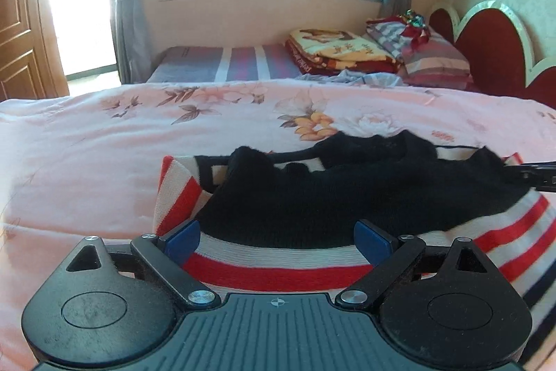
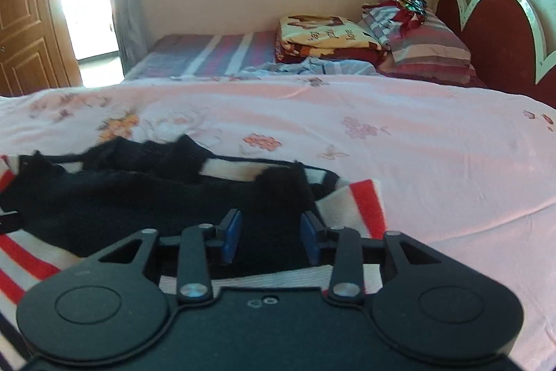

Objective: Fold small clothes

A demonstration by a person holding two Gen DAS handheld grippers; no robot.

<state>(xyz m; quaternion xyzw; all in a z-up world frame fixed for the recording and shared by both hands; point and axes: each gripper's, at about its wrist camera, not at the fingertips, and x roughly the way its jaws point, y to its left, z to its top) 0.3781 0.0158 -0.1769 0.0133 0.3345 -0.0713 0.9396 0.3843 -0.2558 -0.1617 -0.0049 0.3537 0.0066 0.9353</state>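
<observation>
The left claw (image 1: 277,237) stands spread wide over the near striped hem of the sweater (image 1: 347,200) (black, with red and white bands) lying on the pink bed cover (image 1: 87,141) just ahead, pinching nothing, while the right claw (image 2: 271,237) is half-closed around a fold of its black cloth.

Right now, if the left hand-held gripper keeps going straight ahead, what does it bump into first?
Probably the striped sweater. The left hand-held gripper points down at its red-and-white hem, with the black part just beyond. Its jaws stand wide open, holding nothing. Depth is hard to judge here.
</observation>
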